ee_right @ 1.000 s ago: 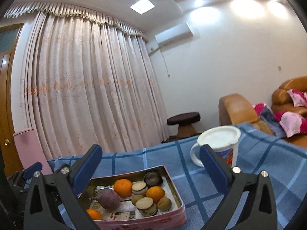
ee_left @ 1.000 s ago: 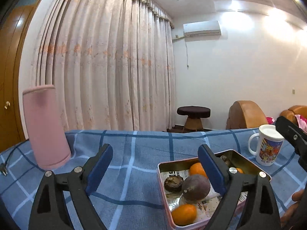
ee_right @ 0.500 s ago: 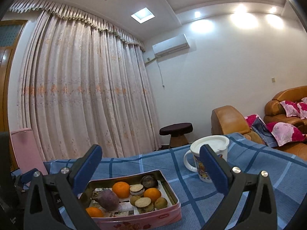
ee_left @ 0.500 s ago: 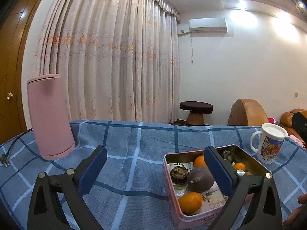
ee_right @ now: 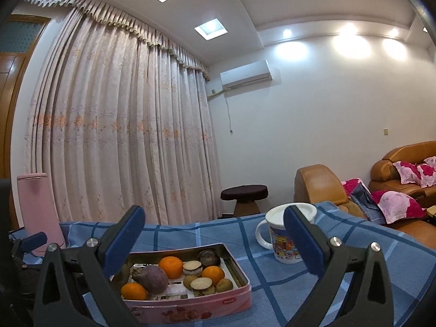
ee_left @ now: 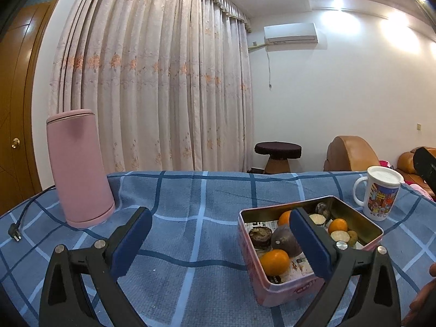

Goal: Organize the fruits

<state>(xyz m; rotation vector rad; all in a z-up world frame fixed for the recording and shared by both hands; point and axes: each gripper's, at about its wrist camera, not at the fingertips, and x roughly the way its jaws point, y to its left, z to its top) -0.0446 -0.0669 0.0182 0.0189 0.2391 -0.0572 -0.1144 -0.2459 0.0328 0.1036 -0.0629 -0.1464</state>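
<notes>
A pink metal tin (ee_left: 278,290) (ee_right: 190,306) sits on the blue checked tablecloth. It holds oranges (ee_right: 170,266), a purple fruit (ee_right: 152,278), brown fruits and cut halves (ee_right: 201,283). My left gripper (ee_left: 220,242) is open and empty, held above the cloth, its right finger over the tin's near side. My right gripper (ee_right: 212,241) is open and empty, raised above the tin's right side. An orange (ee_left: 273,261) lies at the tin's near end in the left wrist view.
A tall pink cylindrical kettle (ee_left: 79,169) with a cord and plug (ee_left: 15,234) stands at the left. A white printed mug with lid (ee_left: 378,193) (ee_right: 283,239) stands right of the tin. Sofas and a stool lie beyond the table.
Both grippers have risen and tilted up, so the tin sits lower in both views. The left gripper drew back a little. Both stay open and empty.
</notes>
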